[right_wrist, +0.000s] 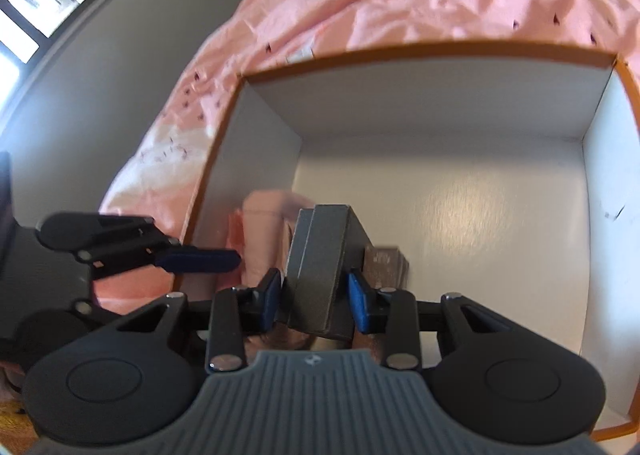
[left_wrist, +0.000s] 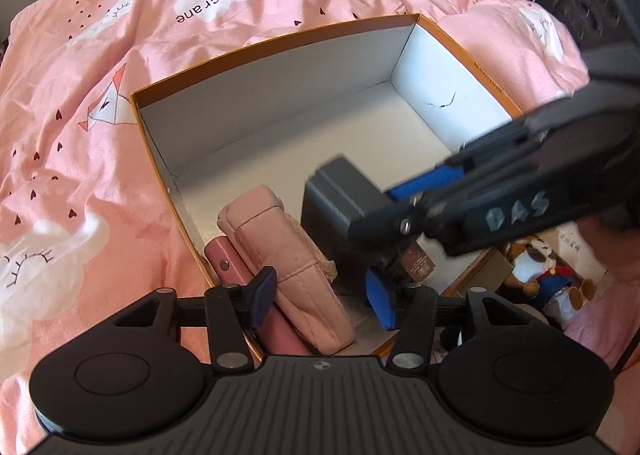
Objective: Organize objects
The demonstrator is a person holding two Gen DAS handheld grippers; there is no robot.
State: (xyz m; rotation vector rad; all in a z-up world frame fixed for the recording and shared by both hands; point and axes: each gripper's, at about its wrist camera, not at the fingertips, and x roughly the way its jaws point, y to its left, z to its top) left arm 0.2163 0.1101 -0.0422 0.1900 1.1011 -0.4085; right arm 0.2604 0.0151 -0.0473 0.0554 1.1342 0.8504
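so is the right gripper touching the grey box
Touching: the right wrist view shows the right gripper with both blue pads against the sides of the grey box.

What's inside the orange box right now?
Inside the orange box: a pink pouch, pink tube, grey case and brown packet. Anything beneath them is hidden.

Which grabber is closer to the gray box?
Right. The right gripper has the gray box between its fingers, inside the orange box. The left gripper is beside it, around the pink pouch.
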